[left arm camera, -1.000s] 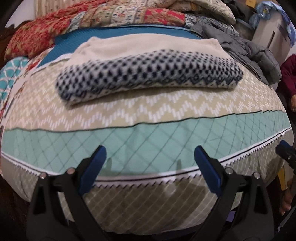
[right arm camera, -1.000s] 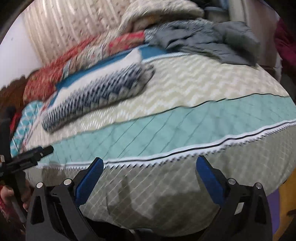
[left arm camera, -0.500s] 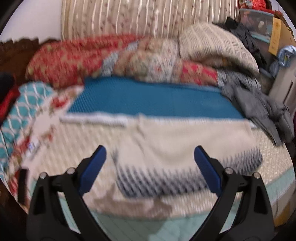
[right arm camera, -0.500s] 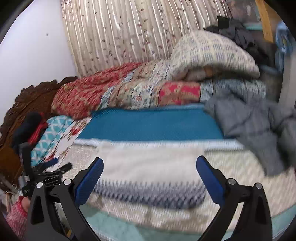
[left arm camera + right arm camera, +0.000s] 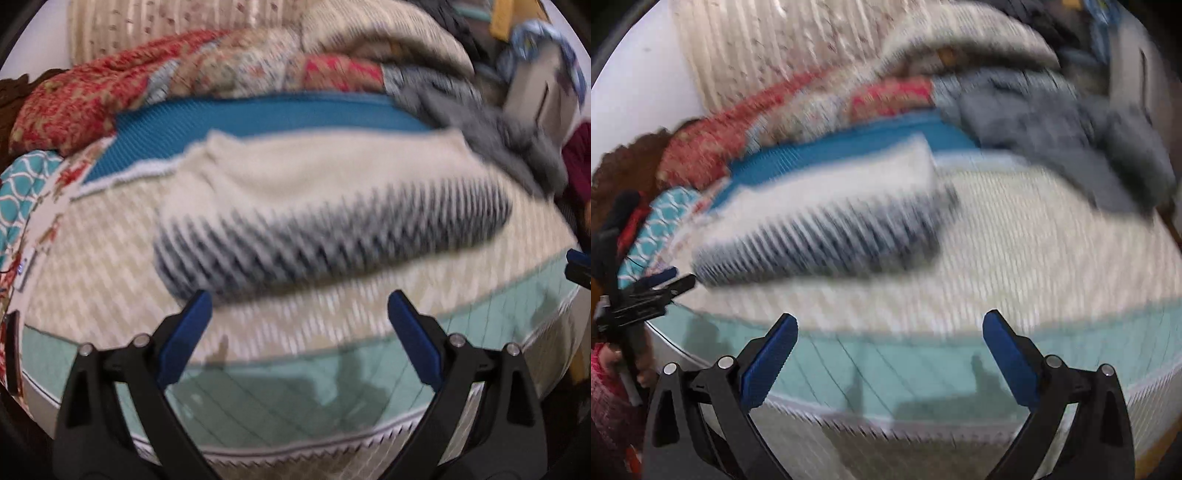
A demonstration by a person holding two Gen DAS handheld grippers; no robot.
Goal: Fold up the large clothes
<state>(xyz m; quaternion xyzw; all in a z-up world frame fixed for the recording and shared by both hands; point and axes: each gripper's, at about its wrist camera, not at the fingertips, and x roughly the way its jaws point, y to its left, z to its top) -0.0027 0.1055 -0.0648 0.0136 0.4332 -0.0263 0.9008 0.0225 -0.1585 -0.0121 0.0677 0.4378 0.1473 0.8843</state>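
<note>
Sweater [image 5: 332, 206]: folded, mid-frame on quilt [image 5: 110, 258].
Left gripper [image 5: 299, 314]: spread, empty.
Right gripper [image 5: 890, 336]: spread, empty.
Right view only: person's hand [image 5: 617, 362], lower left.

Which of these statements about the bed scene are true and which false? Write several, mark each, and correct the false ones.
1. Both tools, left and right, have their jaws spread with nothing between them. True.
2. The folded cream sweater with the dark patterned band hangs from the left tool. False: it lies on the bed, ungripped.
3. A grey garment lies crumpled beyond the sweater, toward the right. True.
4. The sweater rests directly on a bare wooden floor. False: it rests on the patterned quilt.
5. The left tool shows at the left edge of the right wrist view. True.
</note>
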